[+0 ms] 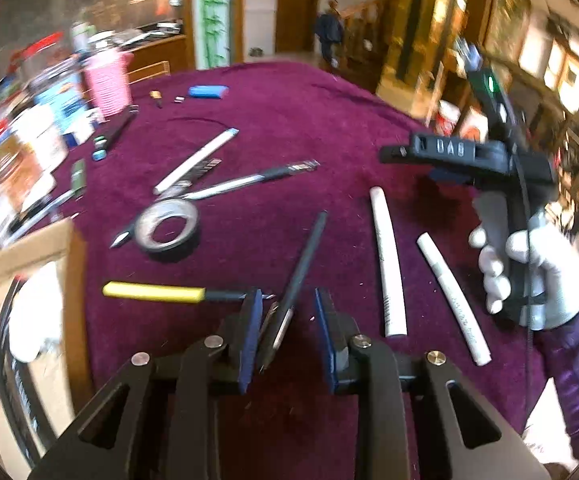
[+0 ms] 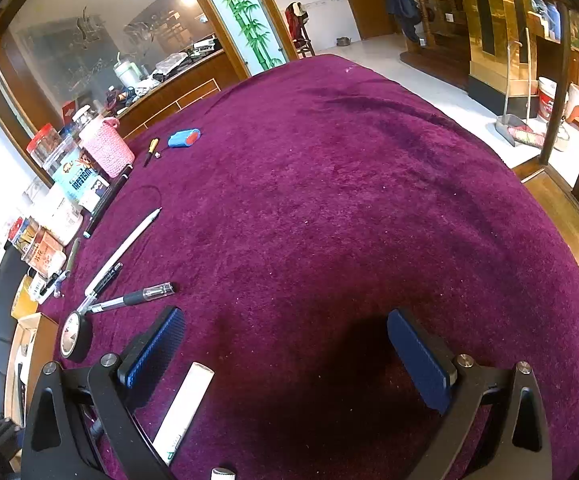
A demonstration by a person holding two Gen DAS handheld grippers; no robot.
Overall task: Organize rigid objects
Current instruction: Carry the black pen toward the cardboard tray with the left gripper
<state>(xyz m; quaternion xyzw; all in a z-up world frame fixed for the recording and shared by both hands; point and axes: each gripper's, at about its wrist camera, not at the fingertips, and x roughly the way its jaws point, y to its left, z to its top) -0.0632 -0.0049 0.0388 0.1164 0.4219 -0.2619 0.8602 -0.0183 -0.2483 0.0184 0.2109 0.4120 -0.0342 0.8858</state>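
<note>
Between your left gripper's (image 1: 287, 312) blue pads lies a dark pen (image 1: 303, 264), its lower end in the narrow gap, yet neither pad presses on it; it leans nearer the left pad, and the jaws stand only slightly parted. Just left of that gripper, a yellow-handled tool (image 1: 153, 292) lies flat on the purple cloth (image 1: 309, 120), its dark tip reaching toward the left finger. To the right, two white tubes (image 1: 387, 264) lie side by side but apart, running away from you. Beyond them your gloved right hand (image 1: 529, 268) grips the handle of the right gripper (image 2: 285, 344), which hangs above the cloth with its jaws spread wide and nothing between them; one white tube (image 2: 187, 408) shows just inside its left finger, lying on the cloth below. Farther out, a roll of tape (image 1: 167, 228) sits near the middle of the cloth, with a clear pen (image 1: 249, 180) and a white pen (image 1: 197, 160) fanning out from it. At the left edge sits an open cardboard box (image 1: 29, 300), its contents blurred. Along the far left stand jars, cartons and a pink basket (image 1: 107, 82), with a blue case (image 1: 207, 91) lying beyond.
</note>
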